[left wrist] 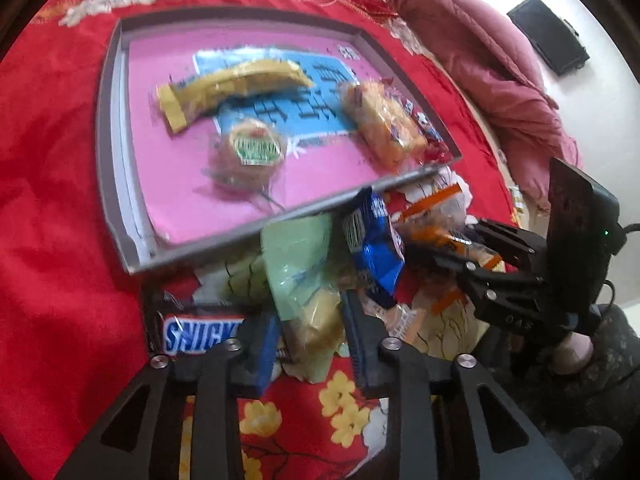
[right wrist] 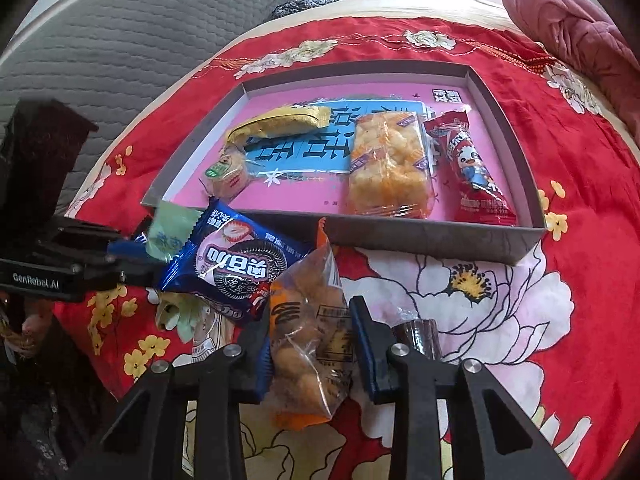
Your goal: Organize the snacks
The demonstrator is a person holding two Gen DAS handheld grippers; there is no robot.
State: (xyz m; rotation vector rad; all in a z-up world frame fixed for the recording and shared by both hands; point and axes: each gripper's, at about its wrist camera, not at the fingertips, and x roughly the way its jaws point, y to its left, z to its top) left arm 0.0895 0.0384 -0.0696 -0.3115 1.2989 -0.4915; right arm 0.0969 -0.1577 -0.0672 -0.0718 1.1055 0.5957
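Snack pile at lower centre of both views, just outside near wall of grey box lid (right wrist: 400,236).

Right gripper (right wrist: 312,352): fingers apart, straddling clear orange-printed pastry bag (right wrist: 308,344); contact with pads not resolvable. Left gripper (left wrist: 308,336): fingers apart around pale green packet (left wrist: 296,256), which stands tilted; grip likewise not certain.

Step judged: pick one packet each, move into box. Advice: close on body of bag, not on crimped edge; lift straight up before crossing box wall, else bag catches rim.

Obstacles: blue Oreo packet (right wrist: 232,264) overlaps both green packet and pastry bag, likely dragged along on lift. Snickers bar (left wrist: 200,334) touching left finger at lower left. Small dark wrapped sweet (right wrist: 420,336) just beside right finger. Grippers near each other; collision risk.

Already in box: yellow packet (right wrist: 284,122), round pastry (right wrist: 228,178), puffed rice bar (right wrist: 386,164), red sausage pack (right wrist: 472,168). Free floor mainly lower middle of box, right-wrist view.

Red floral cloth (right wrist: 580,280) beneath all.
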